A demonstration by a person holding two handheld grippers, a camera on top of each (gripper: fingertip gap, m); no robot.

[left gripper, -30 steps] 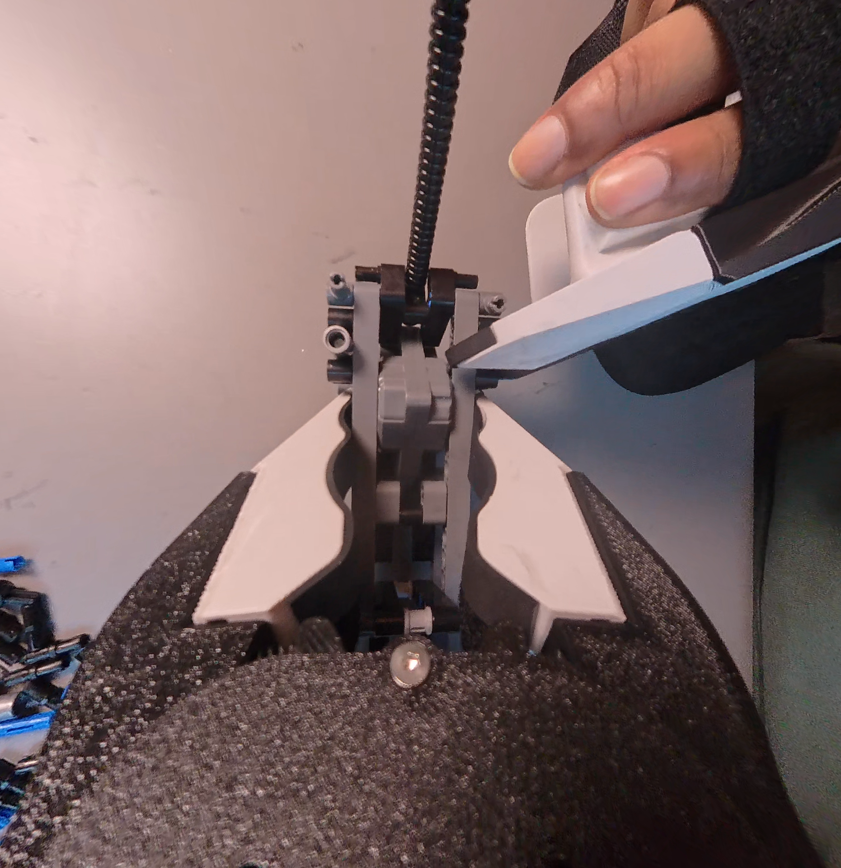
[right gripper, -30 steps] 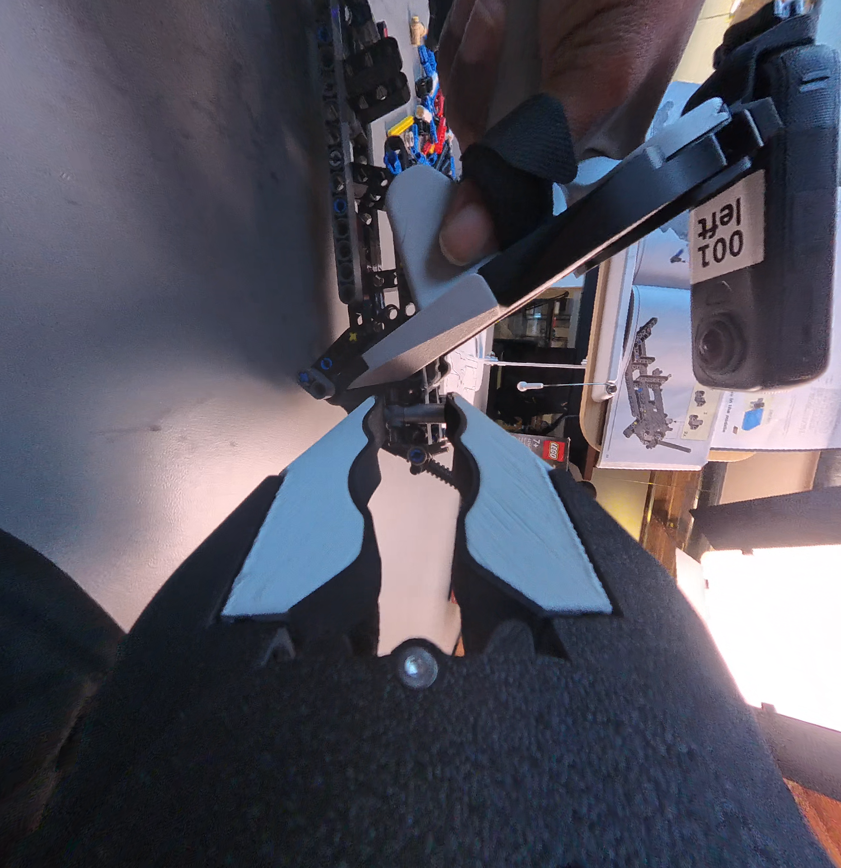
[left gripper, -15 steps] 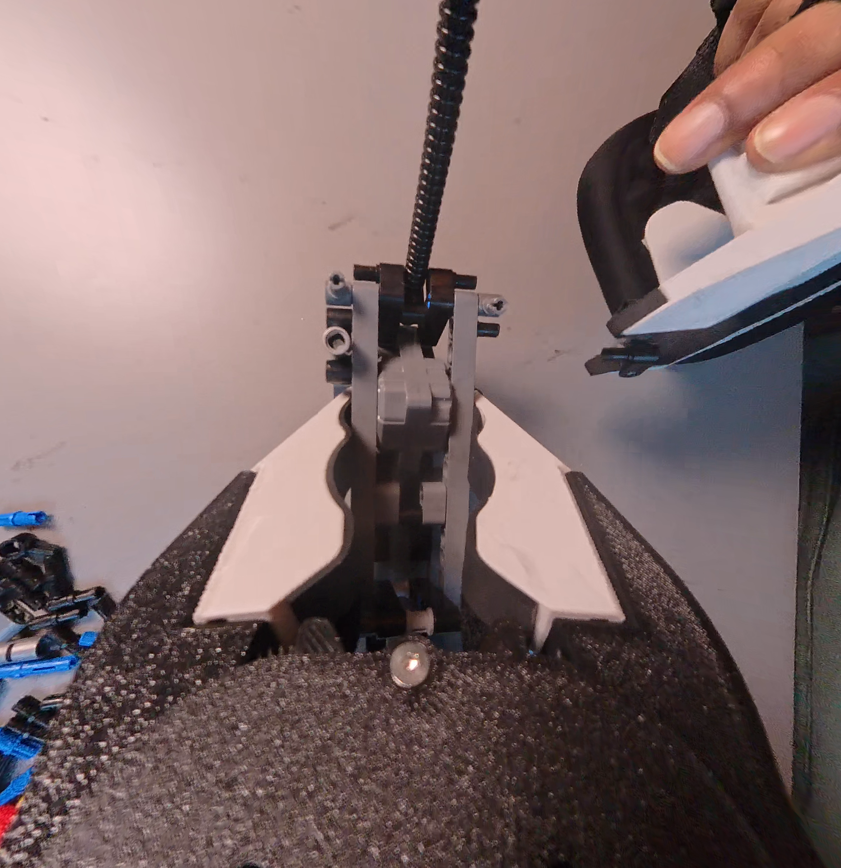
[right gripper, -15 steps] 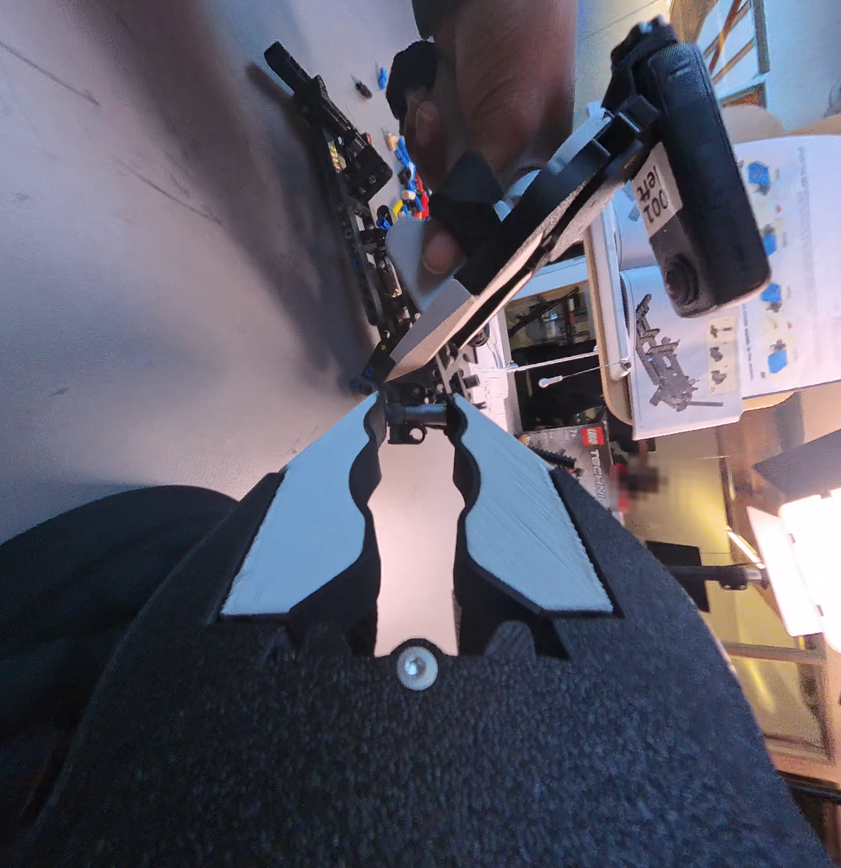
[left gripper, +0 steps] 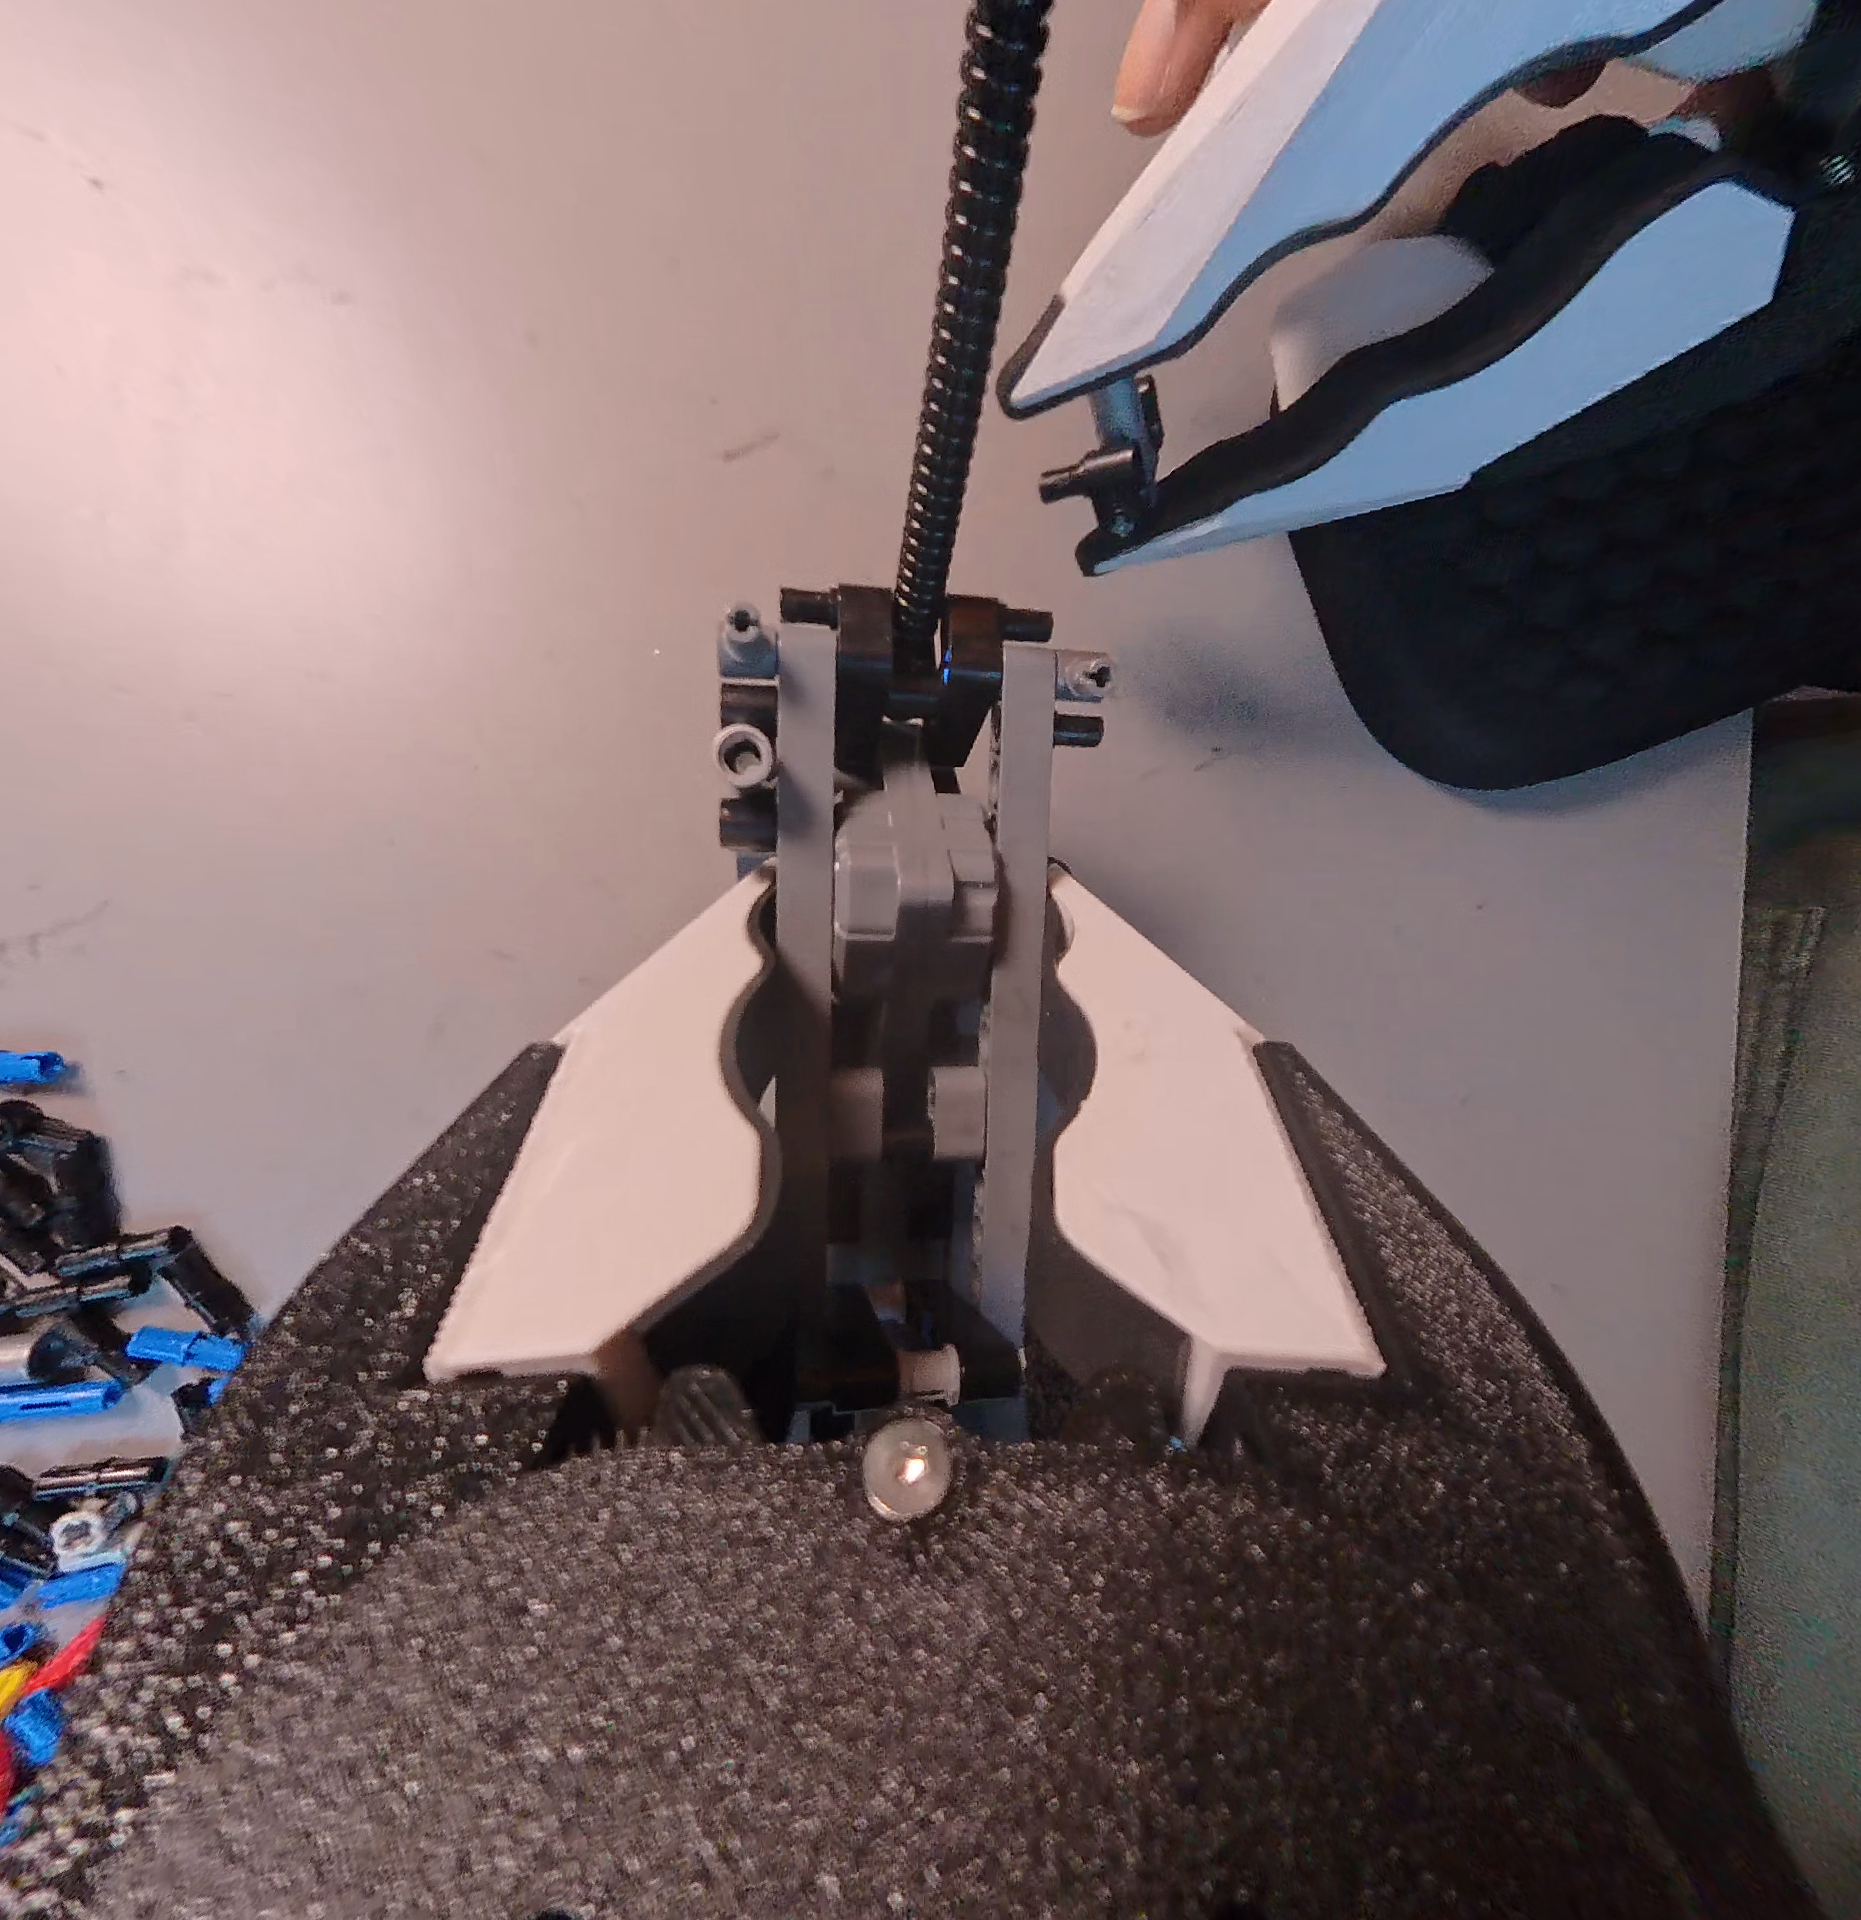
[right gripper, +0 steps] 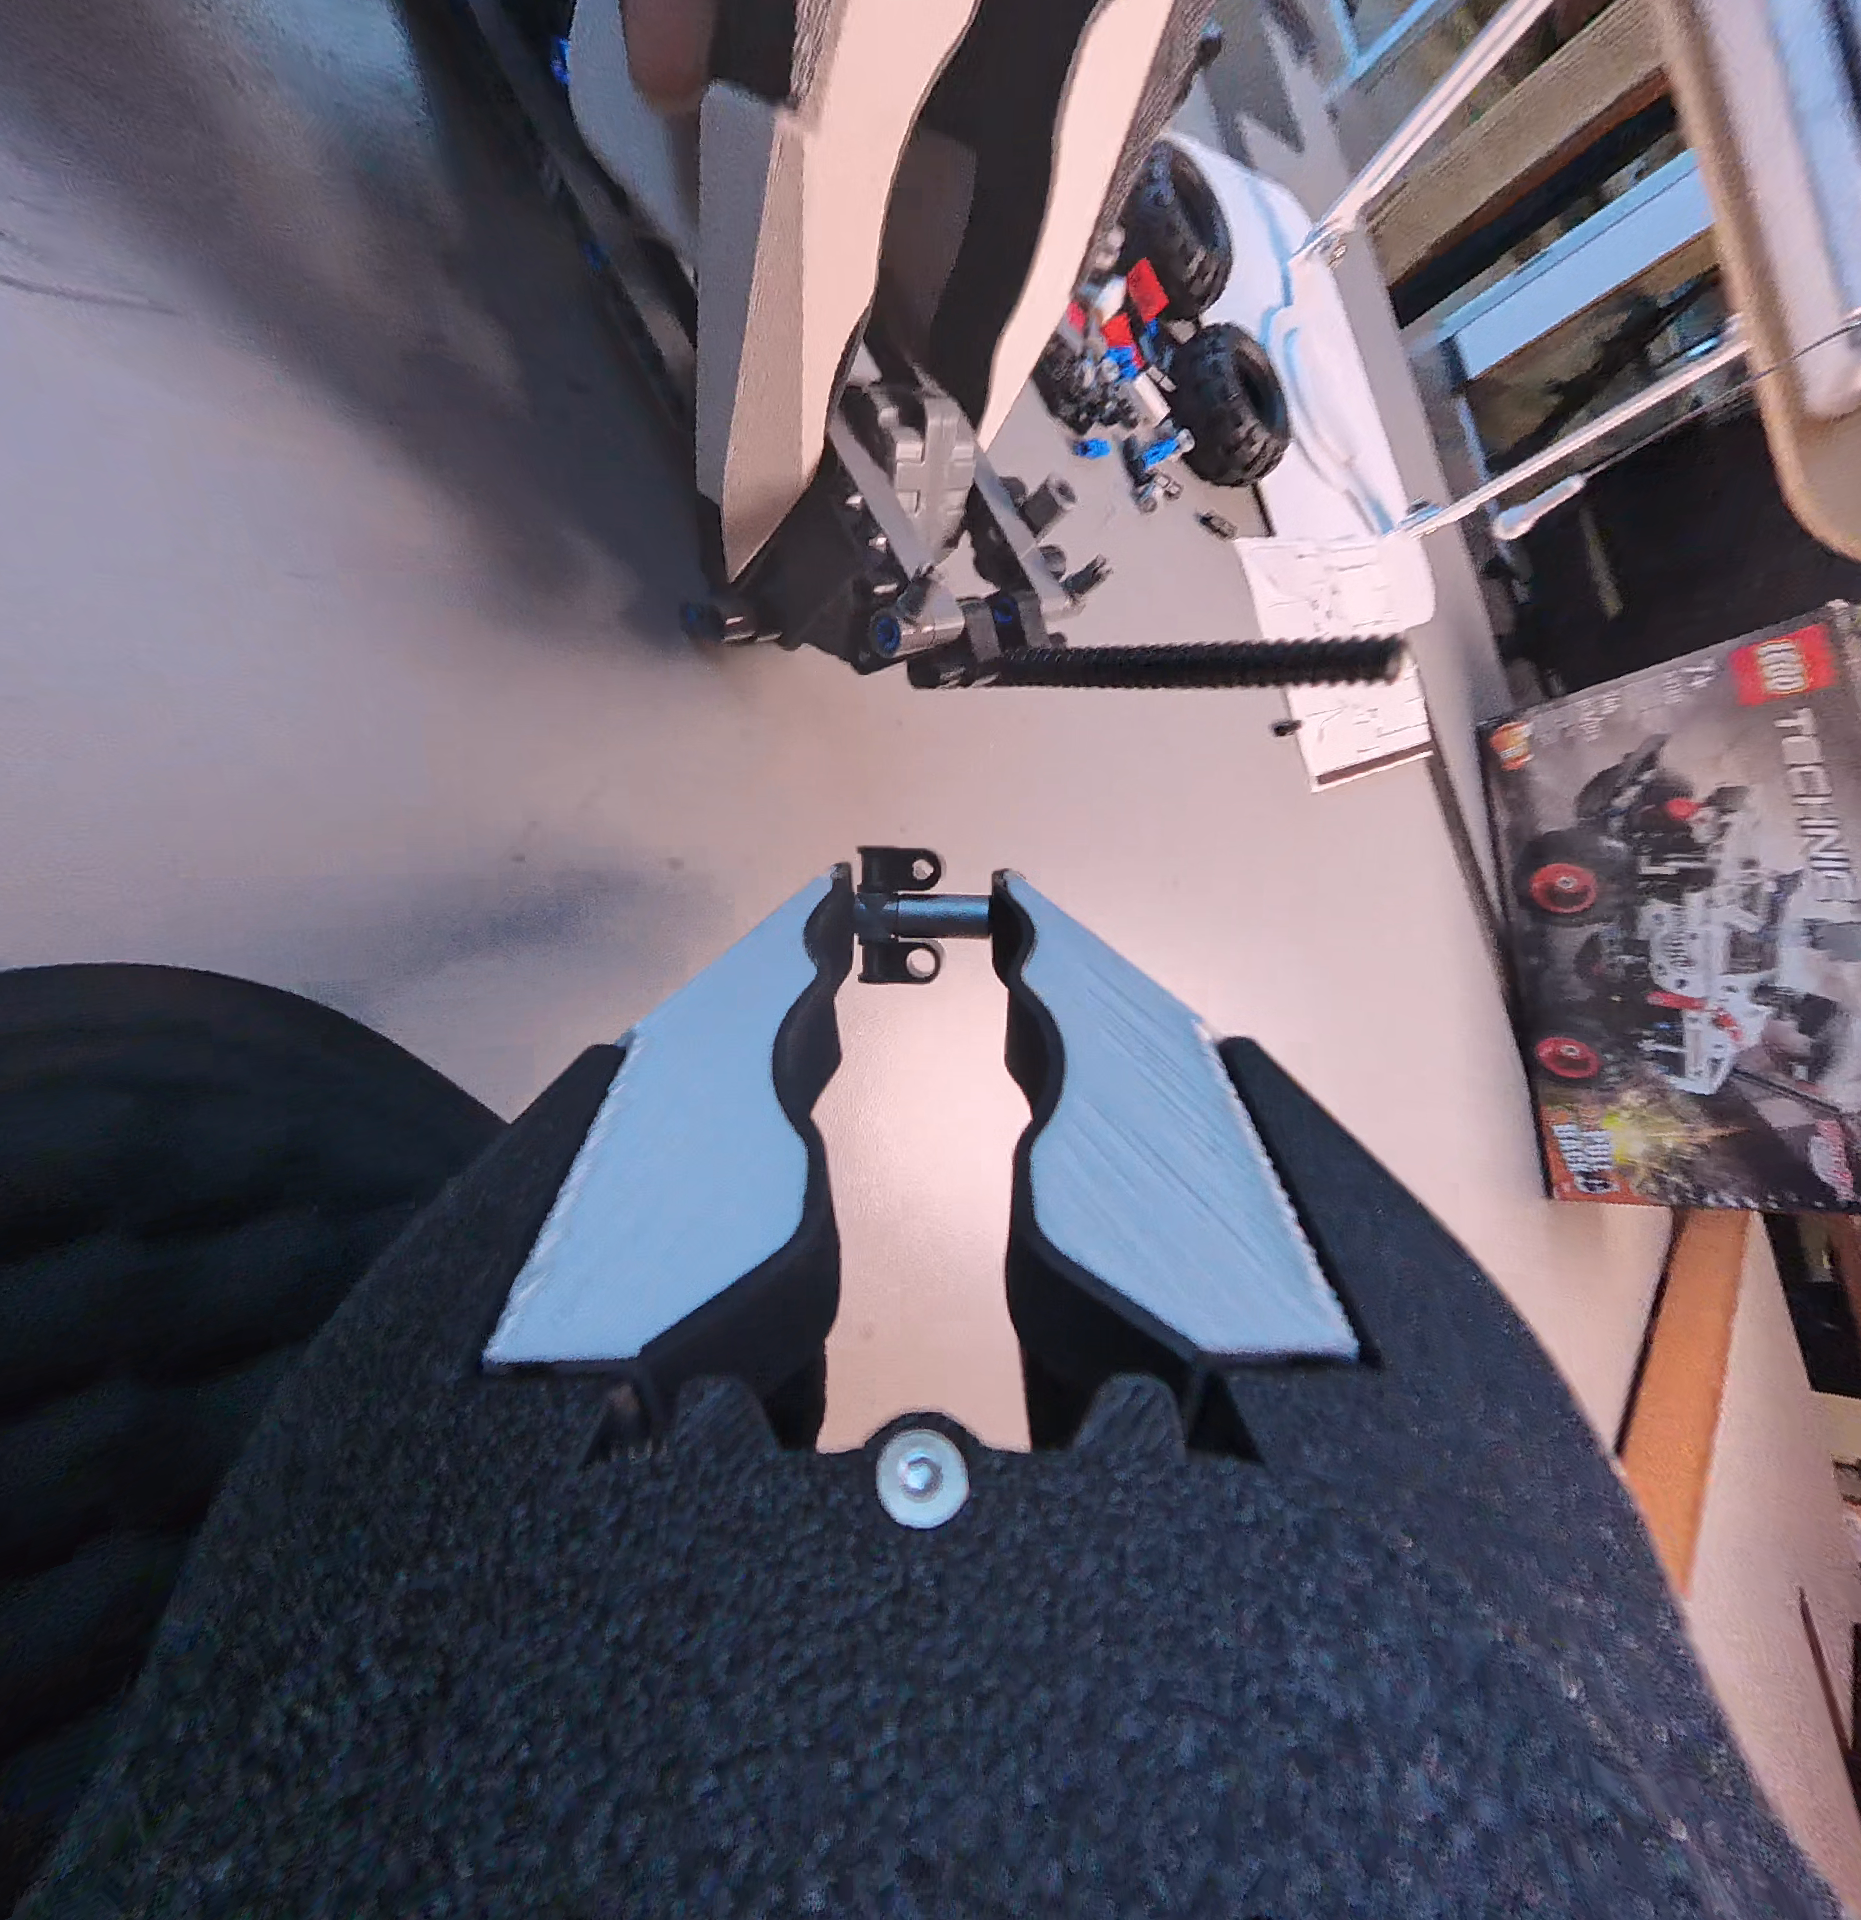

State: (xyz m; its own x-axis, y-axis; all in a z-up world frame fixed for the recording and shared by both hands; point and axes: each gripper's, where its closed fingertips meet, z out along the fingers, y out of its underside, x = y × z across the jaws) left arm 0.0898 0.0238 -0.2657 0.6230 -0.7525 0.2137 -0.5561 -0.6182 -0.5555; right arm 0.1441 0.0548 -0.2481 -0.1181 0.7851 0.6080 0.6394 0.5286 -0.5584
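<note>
Counter (left gripper: 386,520): we see a pale, matte top with faint scuffs.
Near left: we count loose blue and black pins (left gripper: 64,1340) scattered on it.
Far side: we find two black tyres (right gripper: 1217,405), small bricks (right gripper: 1113,364), paper sheets (right gripper: 1341,613).
Right edge: we note a printed box (right gripper: 1715,935) lying flat.

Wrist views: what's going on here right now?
A person holds two tools. The left hand-held gripper is shut on a grey and black toy-brick frame assembly with a black ribbed flexible hose sticking out of its far end. The right hand-held gripper is shut on a small black connector with a dark grey pin, held apart from the assembly above the pale grey tabletop. Loose blue and black brick pieces lie off to the left gripper's side.
</note>
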